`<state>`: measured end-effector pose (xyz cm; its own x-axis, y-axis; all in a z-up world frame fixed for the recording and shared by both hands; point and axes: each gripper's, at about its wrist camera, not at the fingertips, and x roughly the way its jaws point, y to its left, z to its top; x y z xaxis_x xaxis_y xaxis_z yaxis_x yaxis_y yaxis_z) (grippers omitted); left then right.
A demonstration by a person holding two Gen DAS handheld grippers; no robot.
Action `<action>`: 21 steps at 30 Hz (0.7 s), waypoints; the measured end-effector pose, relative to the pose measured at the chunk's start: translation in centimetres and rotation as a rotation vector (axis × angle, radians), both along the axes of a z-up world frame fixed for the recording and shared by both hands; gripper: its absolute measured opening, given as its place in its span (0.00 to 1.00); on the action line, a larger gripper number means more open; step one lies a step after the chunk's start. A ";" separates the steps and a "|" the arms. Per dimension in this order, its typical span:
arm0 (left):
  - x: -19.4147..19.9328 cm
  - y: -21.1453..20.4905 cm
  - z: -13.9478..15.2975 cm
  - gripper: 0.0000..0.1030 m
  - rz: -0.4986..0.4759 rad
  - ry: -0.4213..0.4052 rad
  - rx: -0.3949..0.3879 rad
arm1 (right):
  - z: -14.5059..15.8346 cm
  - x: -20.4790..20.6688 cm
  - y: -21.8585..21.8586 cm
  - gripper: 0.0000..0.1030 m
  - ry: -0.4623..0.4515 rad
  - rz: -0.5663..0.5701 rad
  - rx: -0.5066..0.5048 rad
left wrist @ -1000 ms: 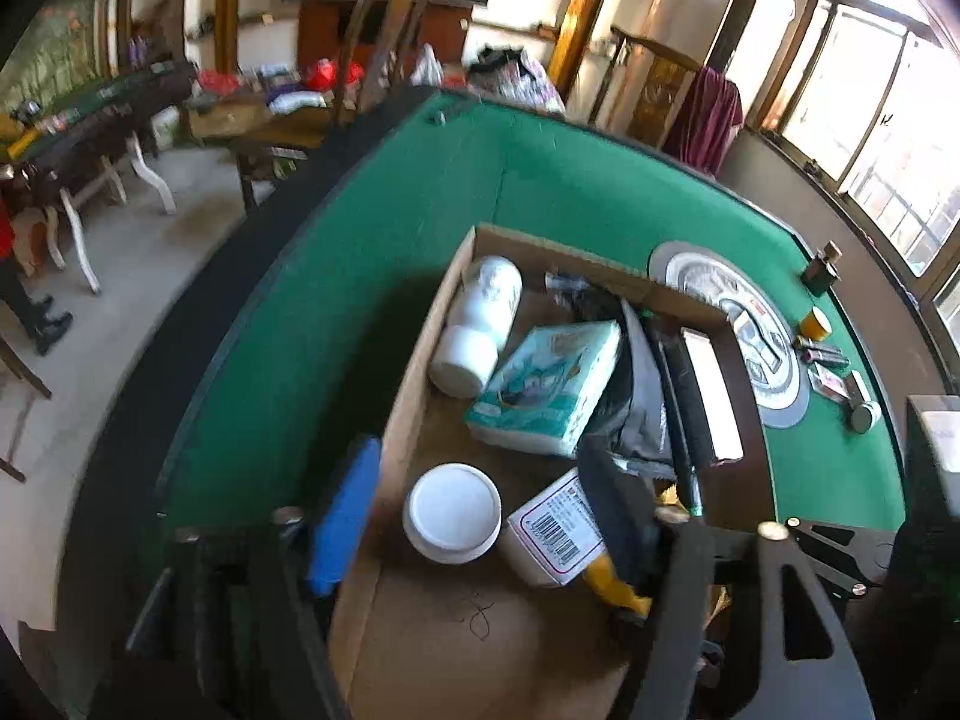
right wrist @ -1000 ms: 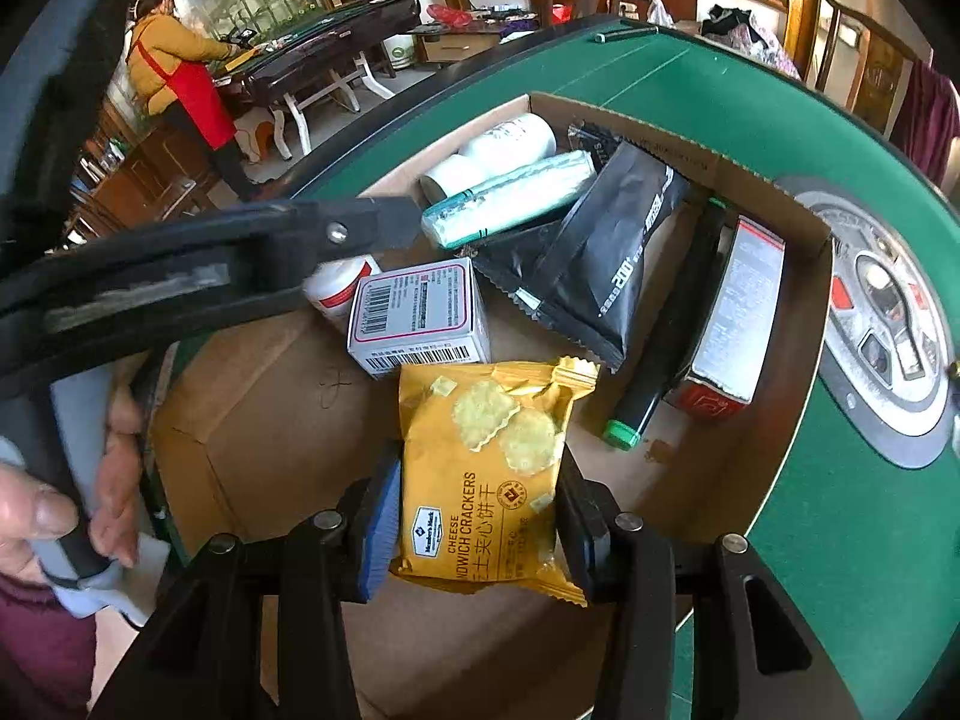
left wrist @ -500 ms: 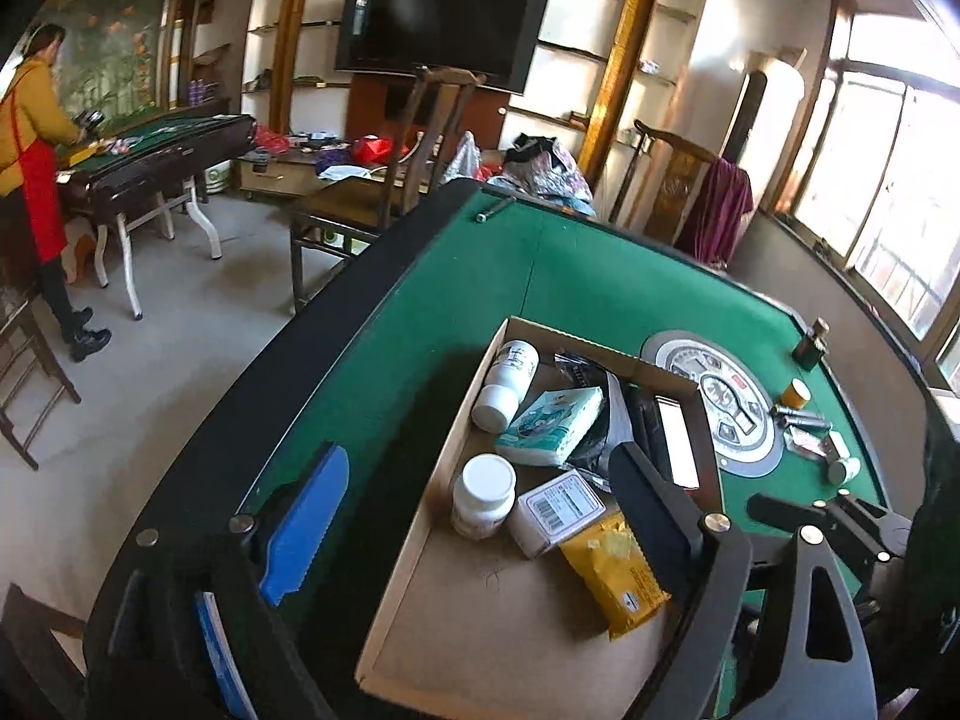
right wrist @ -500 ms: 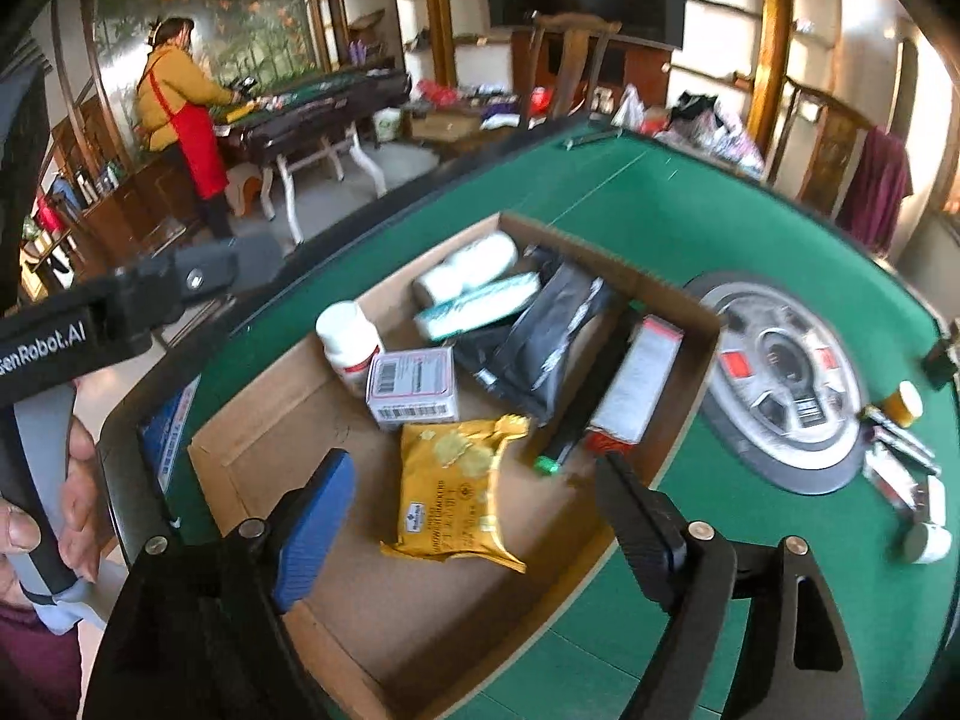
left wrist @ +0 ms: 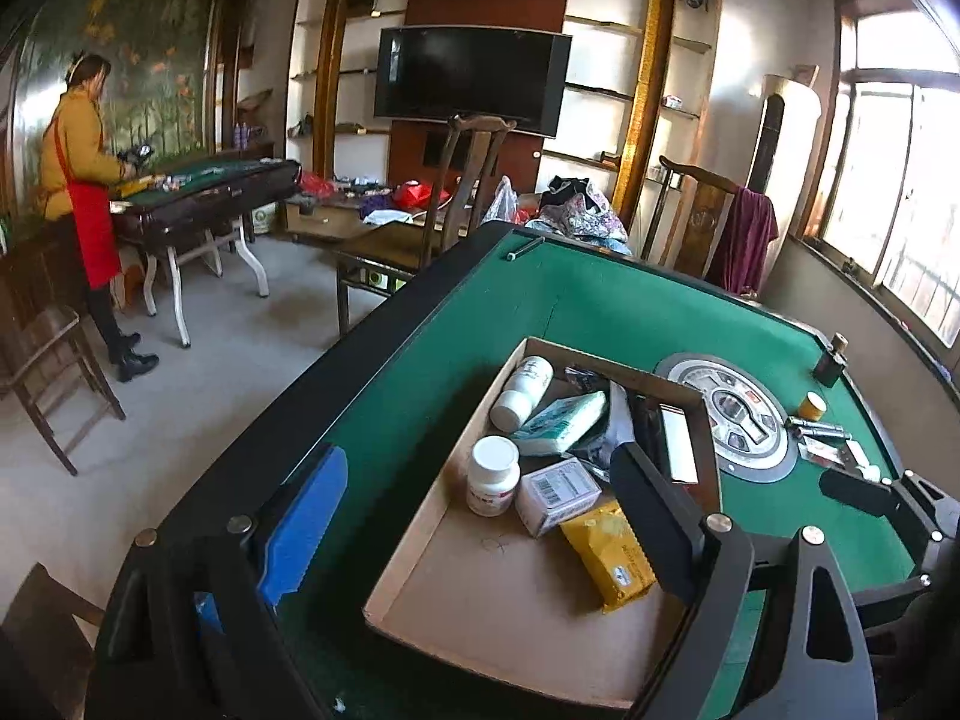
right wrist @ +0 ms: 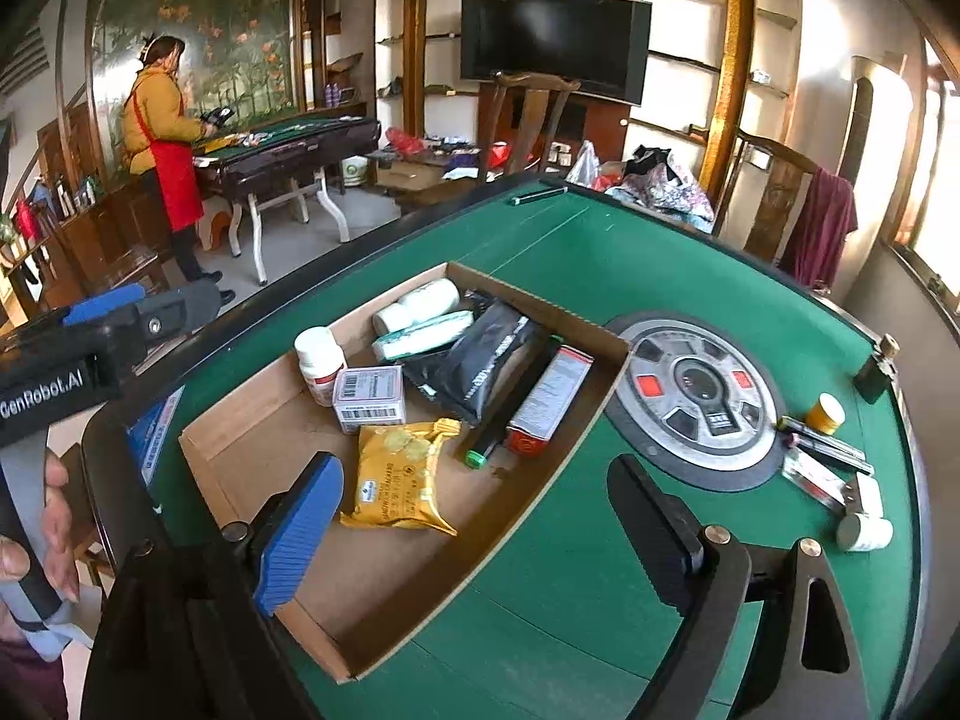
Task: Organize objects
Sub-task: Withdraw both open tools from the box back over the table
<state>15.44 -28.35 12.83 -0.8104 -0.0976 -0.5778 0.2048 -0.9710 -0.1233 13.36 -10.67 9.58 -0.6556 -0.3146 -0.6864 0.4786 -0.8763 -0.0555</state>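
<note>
Right wrist view: right gripper (right wrist: pixel 474 531) wide open, empty, above the cardboard box (right wrist: pixel 252 414). Left gripper (left wrist: pixel 480 516) likewise open, empty. Loose items right of box, e.g. white bottle (right wrist: pixel 864 531): likely light, rigid, smooth; grasp mid-body.

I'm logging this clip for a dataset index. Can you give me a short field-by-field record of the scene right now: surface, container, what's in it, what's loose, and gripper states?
surface: green felt table
container: open cardboard box on the table
in box: yellow cracker packet, barcode carton, white pill bottle, black pouch, tissue pack, red-ended box
loose on table: yellow-capped jar, small white bottle lying down
left gripper: open, empty, above the box
right gripper: open, empty, above the box's near edge
</note>
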 end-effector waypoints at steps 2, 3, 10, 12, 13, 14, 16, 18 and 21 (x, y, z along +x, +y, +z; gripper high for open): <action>0.2 0.7 0.4 0.86 -0.009 0.008 -0.004 | 0.2 0.3 0.7 0.91 0.010 -0.013 -0.008; 0.2 1.0 0.5 0.86 -0.013 0.010 -0.006 | 0.3 0.3 1.0 0.91 0.013 -0.017 -0.011; 0.2 4.1 1.1 0.86 -0.062 0.005 -0.033 | 0.5 0.5 4.1 0.92 0.023 -0.061 -0.041; 0.1 5.1 1.2 0.86 -0.081 0.000 -0.040 | 0.5 0.5 5.1 0.92 0.022 -0.076 -0.051; 0.0 5.6 1.2 0.86 -0.089 -0.003 -0.043 | 0.5 0.4 5.6 0.92 0.021 -0.083 -0.054; -0.1 6.0 1.2 0.86 -0.094 -0.007 -0.046 | 0.4 0.4 6.0 0.92 0.019 -0.089 -0.057; -0.4 6.8 1.1 0.86 -0.108 -0.015 -0.049 | 0.4 0.3 7.0 0.92 0.020 -0.102 -0.064; -0.6 7.6 1.1 0.86 -0.122 -0.021 -0.056 | 0.4 0.3 7.7 0.92 0.020 -0.113 -0.071; -0.9 8.8 1.0 0.86 -0.141 -0.030 -0.071 | 0.3 0.3 8.8 0.92 0.019 -0.130 -0.079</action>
